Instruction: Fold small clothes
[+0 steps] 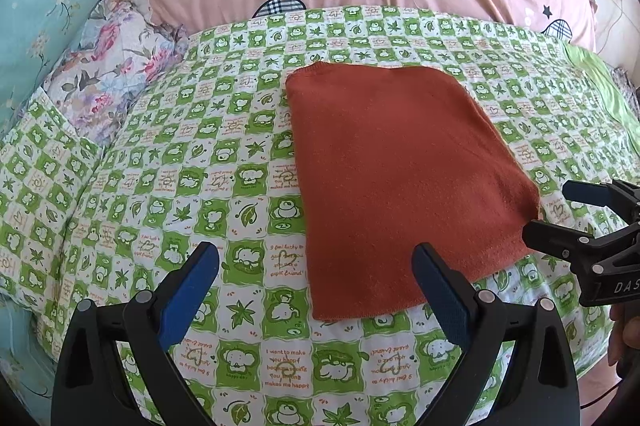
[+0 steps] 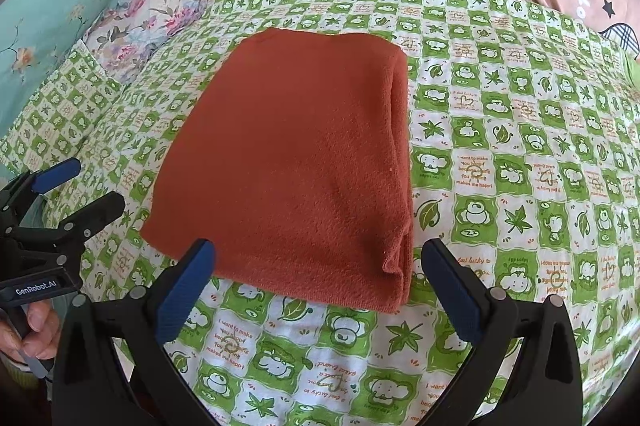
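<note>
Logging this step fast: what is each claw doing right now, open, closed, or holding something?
Left claw: open, holding nothing, its fingers apart near the folded rust-orange garment.
Right claw: open, holding nothing, straddling the garment's near edge.

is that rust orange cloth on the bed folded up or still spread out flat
Folded. The orange cloth lies as a compact rectangle on the green checked sheet, and stacked layers show along its right edge in the right wrist view.

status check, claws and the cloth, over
Left claw open, empty, at near edge of cloth. Right claw open, empty, same edge. Cloth folded flat on sheet. Nothing in the way.
</note>
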### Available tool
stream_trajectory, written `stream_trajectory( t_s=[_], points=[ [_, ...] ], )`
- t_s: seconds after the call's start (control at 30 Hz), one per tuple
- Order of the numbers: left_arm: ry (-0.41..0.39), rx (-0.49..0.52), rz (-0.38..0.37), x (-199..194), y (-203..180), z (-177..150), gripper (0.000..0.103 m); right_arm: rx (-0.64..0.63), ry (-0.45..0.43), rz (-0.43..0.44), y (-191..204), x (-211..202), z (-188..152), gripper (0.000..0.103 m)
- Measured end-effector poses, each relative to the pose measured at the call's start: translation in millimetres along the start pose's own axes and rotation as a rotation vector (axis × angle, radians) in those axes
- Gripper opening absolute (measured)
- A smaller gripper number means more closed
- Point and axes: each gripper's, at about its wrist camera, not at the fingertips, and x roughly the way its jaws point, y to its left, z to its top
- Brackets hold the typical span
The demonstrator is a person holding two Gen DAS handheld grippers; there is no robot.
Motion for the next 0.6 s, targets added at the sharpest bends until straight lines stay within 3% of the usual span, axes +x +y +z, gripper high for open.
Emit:
stream_trajectory(
  t_s=[0.6],
  points=[
    [0.009, -0.008, -0.003, 1.6, 5.1, -2.0, 0.099, -0.011, 0.006, 0.002, -1.1, 0.1, 2.3, 0.102]
  ],
)
